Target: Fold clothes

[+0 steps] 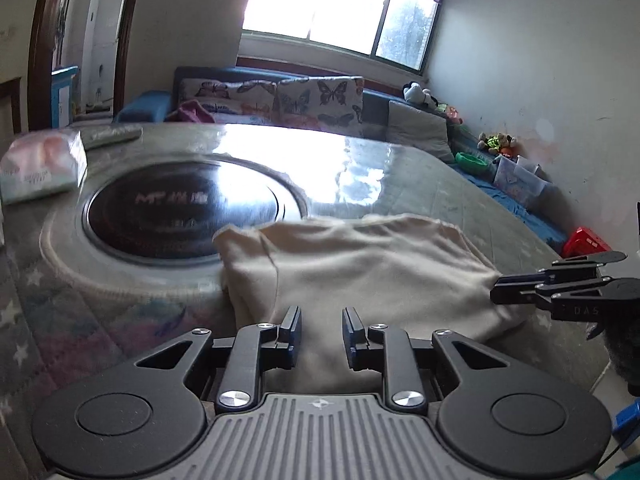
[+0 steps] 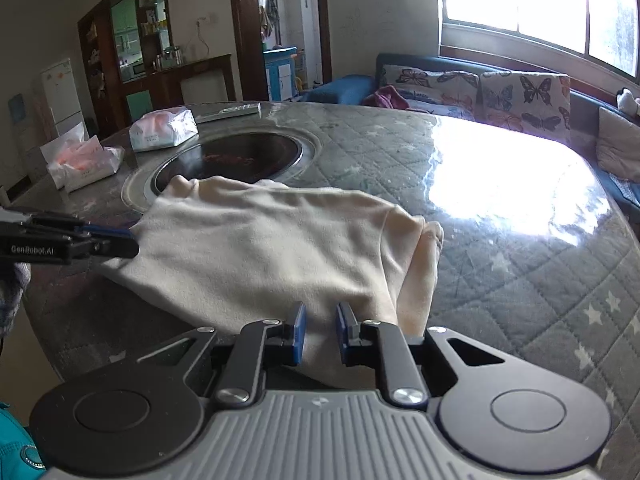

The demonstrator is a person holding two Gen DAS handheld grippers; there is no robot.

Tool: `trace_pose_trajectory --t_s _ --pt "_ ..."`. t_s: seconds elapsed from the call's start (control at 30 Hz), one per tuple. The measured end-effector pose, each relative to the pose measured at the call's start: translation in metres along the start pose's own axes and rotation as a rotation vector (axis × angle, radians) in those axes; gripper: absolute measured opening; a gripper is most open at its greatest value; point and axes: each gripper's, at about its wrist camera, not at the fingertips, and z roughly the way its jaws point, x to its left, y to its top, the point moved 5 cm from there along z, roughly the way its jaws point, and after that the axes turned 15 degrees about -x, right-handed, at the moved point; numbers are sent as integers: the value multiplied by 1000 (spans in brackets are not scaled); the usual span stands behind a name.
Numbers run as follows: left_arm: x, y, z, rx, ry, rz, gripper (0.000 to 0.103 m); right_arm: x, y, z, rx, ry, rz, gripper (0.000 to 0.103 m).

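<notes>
Cream garment (image 1: 360, 272) lies on the bench (image 1: 420, 184), near edge toward me, far edge lapping the rim of the dark round inset (image 1: 180, 216).

Left hand-held gripper (image 1: 321, 330): fingers spread, cloth visible in the gap, not pinched. It sits over the near hem.

Right hand-held gripper (image 2: 321, 326): fingers also spread, cloth running between them, no pinch. From the left view its tips reach the garment's right edge.

Garment's long axis runs left–right between my two grippers; both sit at the near hem, about equally close. Bunched sleeve (image 2: 420, 264) hangs at the right end, nearer my right.

Judgement: next move is closing both on the near hem and carrying it away from me, across the short axis.
</notes>
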Motion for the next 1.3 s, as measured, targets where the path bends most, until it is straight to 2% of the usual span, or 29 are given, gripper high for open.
trace_pose_trajectory --t_s 0.17,0.37,0.47,0.63,0.77,0.87,1.07,1.2,1.3 --pt "1 20 32 -23 -2 9 24 -6 18 19 -19 1 -6 15" --pt "30 20 66 43 80 -44 24 -21 36 57 -18 -10 23 15" --pt "42 17 69 54 105 -68 24 -26 42 76 -14 -11 31 15" --pt "42 19 67 50 103 -75 24 -38 39 109 35 -35 48 15" --pt "27 30 70 28 52 -57 25 -33 48 112 14 -21 49 16" --pt "19 30 82 40 33 -47 27 -27 54 114 -4 4 57 16" --pt "22 20 102 93 56 -54 29 -23 45 133 18 -9 56 16" --pt "22 21 96 89 65 -64 31 -17 50 121 2 -3 51 16" --pt "20 22 89 86 72 -71 37 -11 52 111 -8 10 50 16"
